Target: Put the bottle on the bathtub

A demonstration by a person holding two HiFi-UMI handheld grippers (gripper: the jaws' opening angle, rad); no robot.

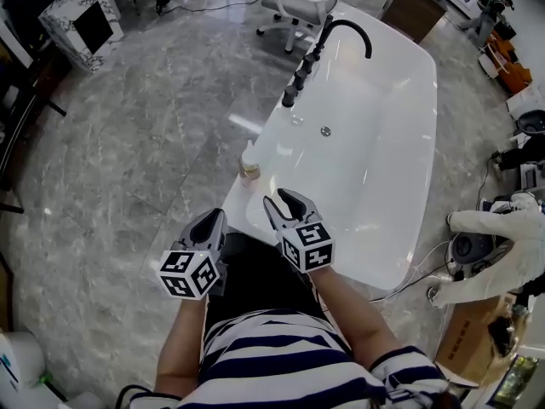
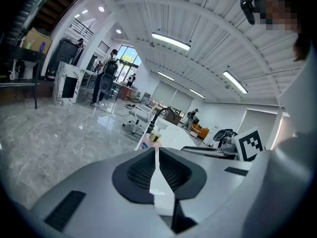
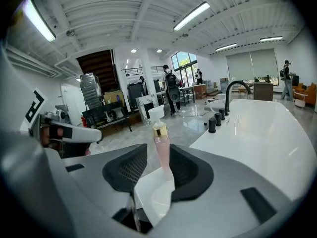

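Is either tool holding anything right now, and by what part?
Nothing is held. The bottle stands free on the bathtub rim. The right tool is open, the left tool shut, empty.

Bottle (image 1: 249, 165): pink, gold collar, white pump top. Stands upright on white bathtub (image 1: 271, 135) rim, tub's 8 o'clock side.

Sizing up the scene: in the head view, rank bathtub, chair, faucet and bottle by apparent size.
1. Bathtub
2. Chair, partly cut off at the top edge
3. Faucet
4. Bottle, though it looks close to the faucet
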